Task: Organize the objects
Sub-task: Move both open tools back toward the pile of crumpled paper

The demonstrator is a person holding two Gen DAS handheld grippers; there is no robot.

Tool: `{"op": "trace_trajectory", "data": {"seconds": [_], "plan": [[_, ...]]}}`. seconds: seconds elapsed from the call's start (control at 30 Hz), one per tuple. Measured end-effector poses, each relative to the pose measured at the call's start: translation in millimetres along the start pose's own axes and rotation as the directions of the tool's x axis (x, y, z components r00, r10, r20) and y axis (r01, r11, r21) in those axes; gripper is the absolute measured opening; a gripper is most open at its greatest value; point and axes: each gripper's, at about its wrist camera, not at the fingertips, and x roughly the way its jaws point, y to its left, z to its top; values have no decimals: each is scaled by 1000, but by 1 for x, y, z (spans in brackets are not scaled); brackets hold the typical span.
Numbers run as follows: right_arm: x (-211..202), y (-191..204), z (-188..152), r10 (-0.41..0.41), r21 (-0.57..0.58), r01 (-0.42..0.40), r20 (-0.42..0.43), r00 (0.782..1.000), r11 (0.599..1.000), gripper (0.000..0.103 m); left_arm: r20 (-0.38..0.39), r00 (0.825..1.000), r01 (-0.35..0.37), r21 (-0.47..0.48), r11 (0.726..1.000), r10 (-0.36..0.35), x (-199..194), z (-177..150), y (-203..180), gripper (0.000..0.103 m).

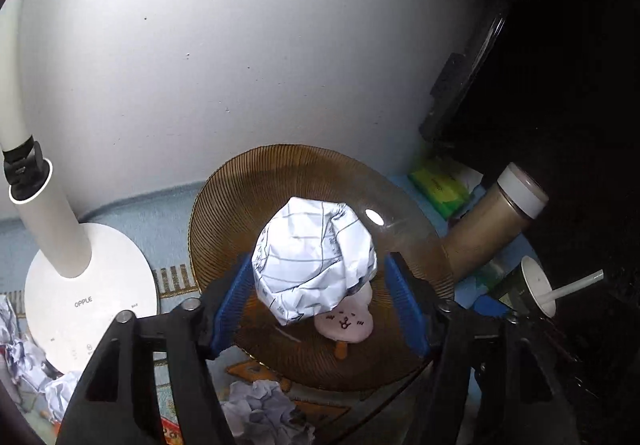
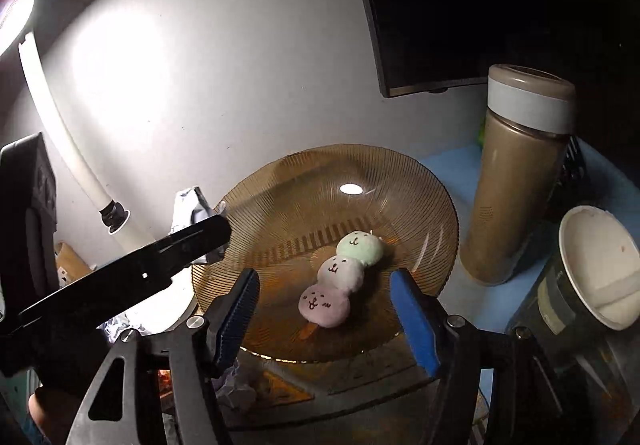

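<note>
Since it is only a crumpled sheet of ruled paper, the paper ball (image 1: 316, 265) is judged to be very light, soft and springy, easily squashed but in no danger of breaking. It is best taken across its widest part with gentle pressure, so that it is neither flattened nor flicked away. It is seen between the blue pads of the left hand-held gripper (image 1: 320, 257), whose jaws stand apart. A gap shows at the right pad, and contact at the left pad cannot be told. The ball is placed at the left edge of the amber glass plate (image 1: 224, 181), on which a plush dumpling skewer (image 2: 340, 277) lies. The right hand-held gripper (image 2: 324, 275) is held open and empty before that toy. More crumpled paper (image 1: 264, 413) is scattered on the surface (image 1: 152, 213), and a lamp base (image 1: 92, 285) and a brown flask (image 2: 516, 181) are set beside the plate.
</note>
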Motion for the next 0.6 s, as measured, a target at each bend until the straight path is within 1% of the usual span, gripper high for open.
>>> {"op": "trace_trajectory", "data": {"seconds": [0.03, 0.07, 0.1, 0.17, 0.23, 0.3, 0.37, 0.4, 0.43, 0.5, 0.53, 0.57, 0.6], "plan": [[-7, -2, -3, -9, 2, 9, 8, 1000, 1000, 68, 6, 1000, -18, -5, 1000, 18, 2, 1, 0, 84], [-14, -5, -3, -18, 3, 18, 14, 1000, 1000, 69, 6, 1000, -19, -12, 1000, 19, 3, 1, 1, 84], [-18, -7, -5, -23, 6, 23, 17, 1000, 1000, 69, -5, 1000, -3, -21, 1000, 3, 3, 0, 1, 84], [-25, -10, -8, -11, 8, 11, 17, 1000, 1000, 70, -2, 1000, 10, -46, 999, -10, -10, -4, 4, 83], [-32, -6, -15, 8, 9, -8, 11, 1000, 1000, 70, 21, 1000, -1, -24, 1000, 2, -32, -11, 3, 83], [-39, 4, -24, 47, -2, -47, 0, 999, 999, 70, 34, 999, -22, 9, 1000, 21, -63, -23, 4, 84], [-44, 20, -35, 76, -29, -76, -9, 997, 997, 70, 56, 997, -59, 43, 997, 56, -100, -35, 6, 84], [-46, 28, -42, 87, -46, -88, -13, 996, 995, 70, 67, 994, -90, 60, 994, 86, -120, -43, 9, 84], [-49, 37, -48, 102, -64, -103, -16, 995, 993, 70, 79, 989, -134, 75, 988, 128, -140, -49, 12, 84], [-56, 56, -61, 125, -97, -126, -16, 992, 987, 70, 115, 972, -216, 102, 971, 204, -178, -64, 20, 93], [-59, 64, -68, 123, -107, -123, -9, 992, 987, 72, 143, 956, -271, 98, 958, 256, -197, -74, 26, 103], [-60, 70, -76, 108, -112, -107, 5, 994, 988, 80, 177, 937, -319, 81, 944, 301, -212, -83, 31, 102], [-58, 75, -83, 93, -113, -91, 18, 995, 989, 85, 198, 920, -357, 65, 932, 339, -225, -95, 38, 102]]}}
